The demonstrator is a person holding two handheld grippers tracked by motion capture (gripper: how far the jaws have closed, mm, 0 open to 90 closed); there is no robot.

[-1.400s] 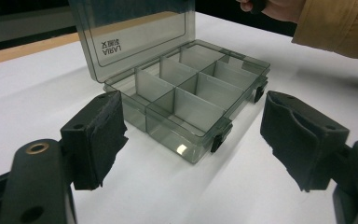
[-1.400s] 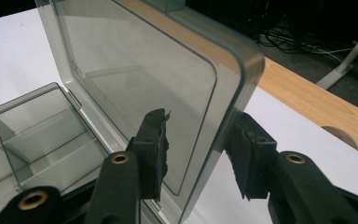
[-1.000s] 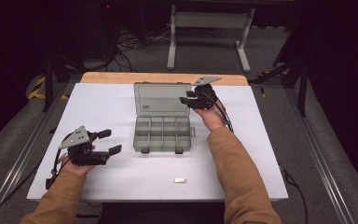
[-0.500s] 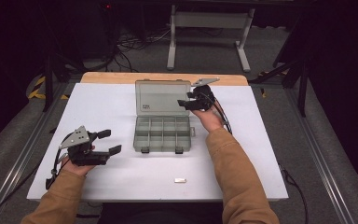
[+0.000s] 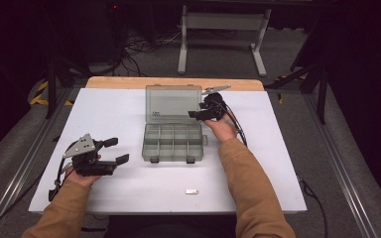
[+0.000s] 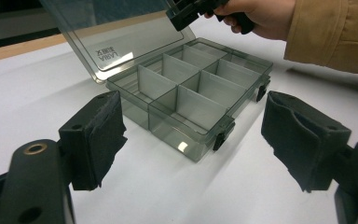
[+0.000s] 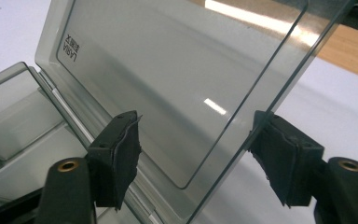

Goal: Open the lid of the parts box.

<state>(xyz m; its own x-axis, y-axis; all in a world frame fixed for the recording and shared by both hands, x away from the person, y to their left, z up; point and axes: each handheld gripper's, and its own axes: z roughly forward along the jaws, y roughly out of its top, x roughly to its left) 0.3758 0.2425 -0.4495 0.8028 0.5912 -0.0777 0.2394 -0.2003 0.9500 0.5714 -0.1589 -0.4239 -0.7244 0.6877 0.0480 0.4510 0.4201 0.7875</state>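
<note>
Since the earlier frame the right tongs (image 5: 199,113) have sunk a little at the lid's right edge, and their jaws have just been opening; the lid's edge now stands between the two pads without either pressing on it. The smoky-grey, see-through plastic lid (image 7: 177,88) stands tilted back from its hinge, its free side edge running up between those spread jaws in the right gripper view. Below it, on the near side of the right tongs, lies the matching grey translucent compartment box (image 5: 172,143), divided into small open cells, with two dark latches on its front wall. The left tongs (image 5: 113,151) hover over the white tabletop (image 5: 129,109), well apart from the box to its left, jaws wide and holding nothing; in the left gripper view the box (image 6: 191,88) lies straight ahead of them. A small white rectangular piece (image 5: 192,191) lies on the tabletop, nearer the person than the box and between the two forearms.
</note>
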